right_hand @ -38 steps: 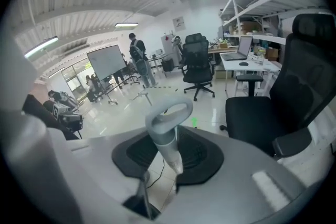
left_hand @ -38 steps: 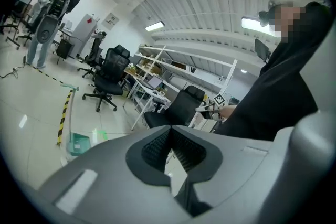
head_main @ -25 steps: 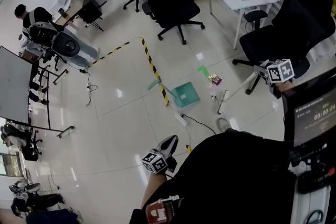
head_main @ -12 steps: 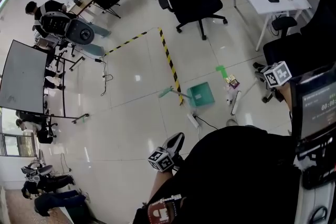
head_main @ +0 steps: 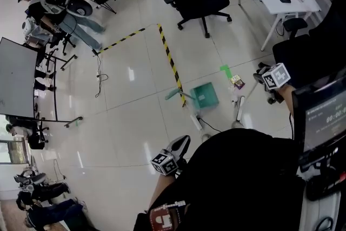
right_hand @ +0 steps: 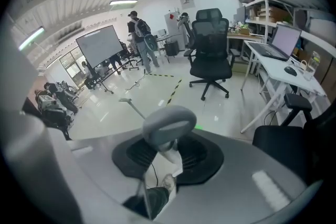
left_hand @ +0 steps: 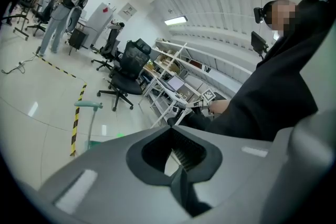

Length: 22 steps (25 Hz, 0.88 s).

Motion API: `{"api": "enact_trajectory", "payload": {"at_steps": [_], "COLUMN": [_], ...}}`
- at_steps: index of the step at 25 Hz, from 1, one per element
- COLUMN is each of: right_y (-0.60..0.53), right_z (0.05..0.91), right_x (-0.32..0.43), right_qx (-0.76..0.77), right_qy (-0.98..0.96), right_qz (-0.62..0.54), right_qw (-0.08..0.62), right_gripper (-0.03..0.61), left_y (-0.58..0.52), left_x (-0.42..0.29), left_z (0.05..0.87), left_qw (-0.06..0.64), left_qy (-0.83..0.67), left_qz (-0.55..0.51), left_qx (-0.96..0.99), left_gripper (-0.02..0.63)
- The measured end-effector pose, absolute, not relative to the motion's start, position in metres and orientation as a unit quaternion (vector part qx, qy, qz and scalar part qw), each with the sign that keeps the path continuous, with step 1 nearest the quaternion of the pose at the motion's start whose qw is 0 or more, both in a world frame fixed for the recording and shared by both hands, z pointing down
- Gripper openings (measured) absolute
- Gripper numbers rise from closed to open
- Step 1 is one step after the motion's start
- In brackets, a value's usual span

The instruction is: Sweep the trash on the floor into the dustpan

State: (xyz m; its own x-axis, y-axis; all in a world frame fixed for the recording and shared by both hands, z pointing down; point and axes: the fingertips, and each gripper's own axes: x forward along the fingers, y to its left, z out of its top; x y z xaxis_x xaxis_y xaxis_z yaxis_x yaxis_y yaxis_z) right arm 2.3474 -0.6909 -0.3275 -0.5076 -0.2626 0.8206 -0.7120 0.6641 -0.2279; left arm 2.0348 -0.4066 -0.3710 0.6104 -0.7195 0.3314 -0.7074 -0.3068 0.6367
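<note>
Hazard entry: my right gripper clamps the broom handle, left gripper closed on nothing; I judge the unheld dustpan may slide, scattering the trash beside it.

From my remote station: the teal long-handled dustpan stands on the glossy floor against the yellow-black tape line, handle tilted left. A small colourful wrapper lies to its right. The broom rests head-down near it, its grey handle top clasped in my right gripper.
</note>
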Motion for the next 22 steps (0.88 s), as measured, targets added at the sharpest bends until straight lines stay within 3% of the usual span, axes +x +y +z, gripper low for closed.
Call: {"api": "enact_trajectory", "payload": {"at_steps": [8,22], "right_y": [-0.720,-0.767], "right_z": [-0.324,-0.333], "right_x": [2.247,2.108], "right_qx": [0.255,0.191], "right_qy": [-0.849,-0.897], "right_qz": [0.244,0.206], "right_qw": [0.393,0.343], "right_gripper": [0.091,0.089], "left_y": [-0.402,-0.378], "left_x": [1.967,1.937], "left_z": [-0.381,-0.376], "left_qw": [0.382,0.398], "left_qy": [-0.478,-0.527], "left_qz": [-0.025,-0.034], "left_qx": [0.791,0.750], "left_gripper": [0.002,0.002]}}
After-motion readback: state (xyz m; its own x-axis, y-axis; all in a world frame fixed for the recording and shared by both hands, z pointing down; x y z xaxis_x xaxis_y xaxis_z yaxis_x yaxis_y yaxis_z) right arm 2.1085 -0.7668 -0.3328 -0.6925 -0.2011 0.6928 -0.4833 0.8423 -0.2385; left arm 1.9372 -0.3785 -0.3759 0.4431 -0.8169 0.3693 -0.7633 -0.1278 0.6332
